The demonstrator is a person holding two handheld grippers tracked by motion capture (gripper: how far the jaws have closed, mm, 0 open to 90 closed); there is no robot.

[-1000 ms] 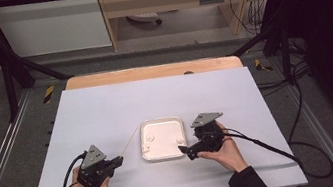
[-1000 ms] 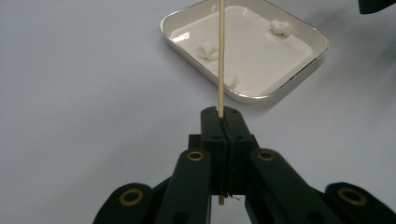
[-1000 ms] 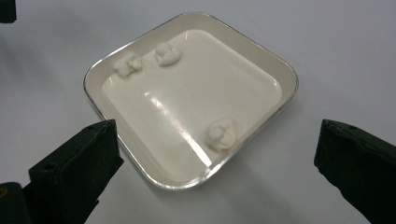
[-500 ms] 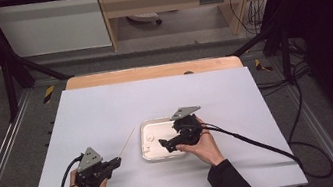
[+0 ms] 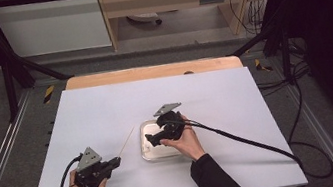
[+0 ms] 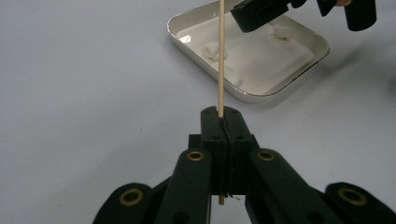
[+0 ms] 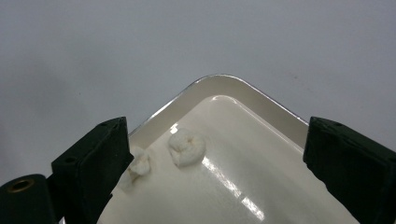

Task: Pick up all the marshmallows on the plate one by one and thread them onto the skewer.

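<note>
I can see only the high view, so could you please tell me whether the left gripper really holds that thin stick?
Observer: Yes, the left gripper is shut on a wooden skewer, which runs out from its jaws toward the tray.
Operator: Thank you. Is there anything in the tray?
Observer: Several small white lumps lie on its floor.
Operator: And how does the right gripper stand?
Observer: The right gripper hangs over a corner of the tray. Its jaws are wide apart, though they have just been closing a little. One white lump lies between them, untouched.
</note>
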